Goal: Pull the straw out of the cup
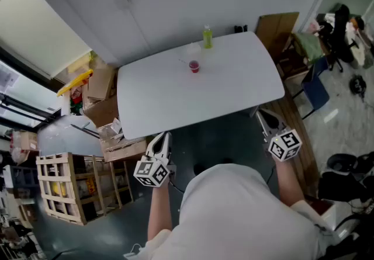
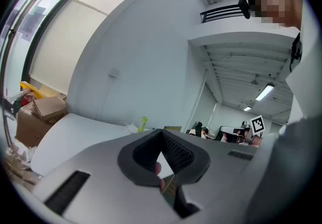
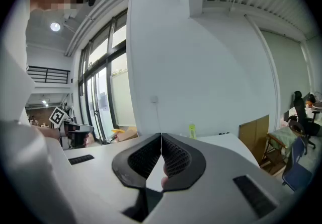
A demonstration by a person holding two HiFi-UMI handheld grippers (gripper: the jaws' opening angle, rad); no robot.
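A small clear cup [image 1: 194, 66] with red liquid stands toward the far side of the white table [image 1: 234, 83], and a thin straw leans out of it to the left. Both grippers hang below the table's near edge, well short of the cup. My left gripper [image 1: 166, 135] is shut with nothing in it, its tips meeting in the left gripper view [image 2: 161, 131]. On the other side, my right gripper [image 1: 258, 114] is also shut and empty, its pads together in the right gripper view [image 3: 161, 135]. In both gripper views the jaws hide the cup.
A green bottle [image 1: 207, 37] stands at the table's far edge behind the cup, also visible as the green bottle [image 2: 143, 123] and green bottle [image 3: 192, 130]. Cardboard boxes [image 1: 102, 86] and a wooden crate [image 1: 58, 186] lie left. A chair [image 1: 312, 86] and a cardboard panel [image 1: 277, 28] stand right.
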